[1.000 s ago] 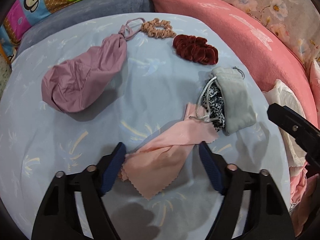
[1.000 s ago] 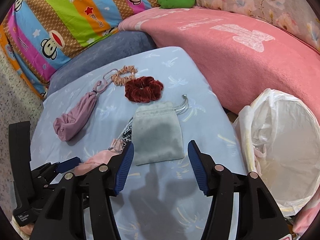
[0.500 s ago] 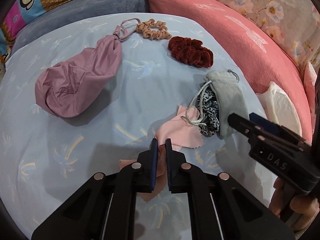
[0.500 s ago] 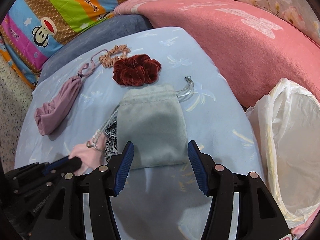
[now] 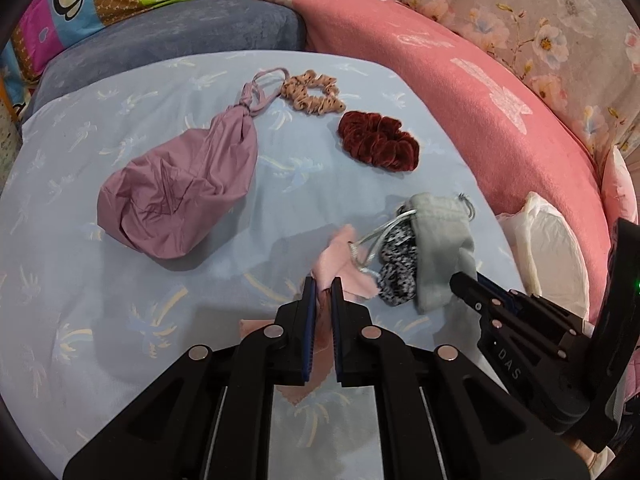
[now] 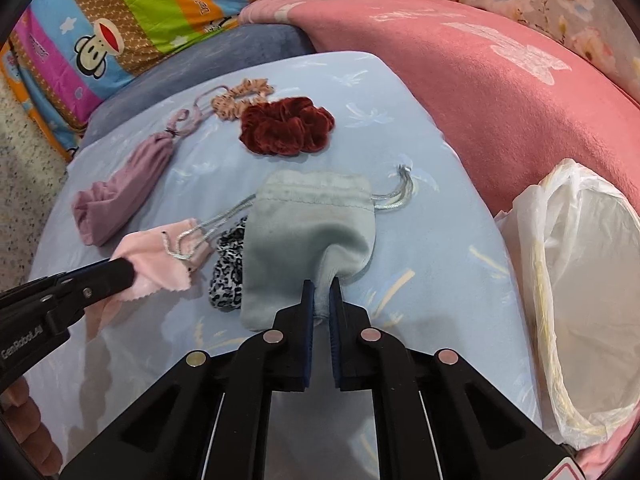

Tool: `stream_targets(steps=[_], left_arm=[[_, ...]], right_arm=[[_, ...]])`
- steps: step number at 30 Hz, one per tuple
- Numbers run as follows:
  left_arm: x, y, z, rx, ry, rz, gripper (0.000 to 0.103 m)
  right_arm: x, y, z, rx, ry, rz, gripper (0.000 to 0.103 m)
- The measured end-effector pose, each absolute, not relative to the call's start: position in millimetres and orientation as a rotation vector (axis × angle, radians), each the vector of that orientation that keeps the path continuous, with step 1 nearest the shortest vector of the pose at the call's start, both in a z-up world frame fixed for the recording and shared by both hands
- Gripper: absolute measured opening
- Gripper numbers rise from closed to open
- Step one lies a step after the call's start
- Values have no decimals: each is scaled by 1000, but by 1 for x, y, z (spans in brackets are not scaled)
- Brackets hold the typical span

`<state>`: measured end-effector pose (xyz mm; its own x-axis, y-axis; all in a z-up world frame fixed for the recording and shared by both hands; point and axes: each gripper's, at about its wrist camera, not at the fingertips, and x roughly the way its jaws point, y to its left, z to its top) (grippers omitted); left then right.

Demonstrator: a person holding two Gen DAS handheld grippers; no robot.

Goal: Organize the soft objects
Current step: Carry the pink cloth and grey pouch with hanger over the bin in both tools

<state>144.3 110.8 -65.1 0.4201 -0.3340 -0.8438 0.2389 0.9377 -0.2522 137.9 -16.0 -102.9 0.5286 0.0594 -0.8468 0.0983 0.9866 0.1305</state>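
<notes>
My left gripper [image 5: 323, 280] is clamping the pink cloth [image 5: 340, 264]; my right gripper [image 6: 320, 282] has just been closing and is now pinching the grey pouch [image 6: 308, 232] by its bottom edge on the blue sheet [image 6: 432, 264]. Its cord [image 6: 192, 240] is probably draped over the cloth, so I'm separating slowly.

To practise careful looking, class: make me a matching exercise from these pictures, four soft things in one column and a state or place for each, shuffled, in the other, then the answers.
Things
1. pink cloth
2. grey pouch
3. red scrunchie
4. purple bag

States
A. lies knotted at its top, untouched
B. pinched at its near end by the right gripper
C. clamped in the left gripper
D. lies loose beside the spotted beige scrunchie

Pairs: 1-C, 2-B, 3-D, 4-A
</notes>
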Motion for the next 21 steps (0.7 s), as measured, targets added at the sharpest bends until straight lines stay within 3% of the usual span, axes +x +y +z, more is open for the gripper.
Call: stream_targets(steps=[21], left_arm=[[121, 42, 9, -31, 907, -501, 7]], right_arm=[[77, -79, 18, 281, 734, -67, 7]])
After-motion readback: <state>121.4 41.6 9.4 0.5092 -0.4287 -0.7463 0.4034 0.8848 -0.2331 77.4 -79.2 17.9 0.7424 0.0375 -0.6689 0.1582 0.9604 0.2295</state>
